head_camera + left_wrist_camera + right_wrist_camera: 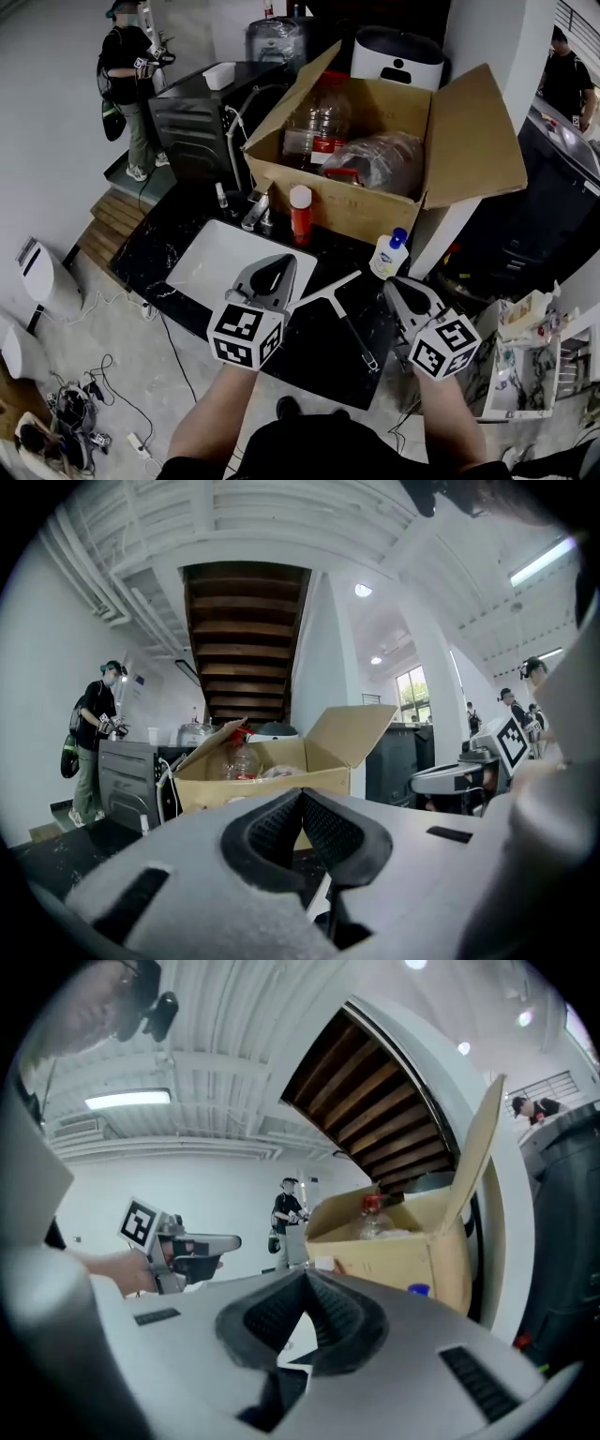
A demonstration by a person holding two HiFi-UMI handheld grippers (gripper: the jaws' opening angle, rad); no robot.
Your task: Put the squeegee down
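Note:
The squeegee (330, 291) lies flat on the black counter (309, 352) between my two grippers. Its white blade points toward the sink and its dark handle (356, 339) runs toward the counter's front edge. Neither gripper touches it. My left gripper (279, 264) hovers just left of the blade, jaws shut on nothing (300, 795). On the other side of the handle, my right gripper (394, 284) is also shut and holds nothing (305, 1276).
A white sink basin (225, 262) with a faucet (255, 211) sits left of the squeegee. Behind it stand a red-capped bottle (300, 214), a blue-capped soap bottle (387, 254) and a large open cardboard box (375, 192). A person (129, 80) stands far left.

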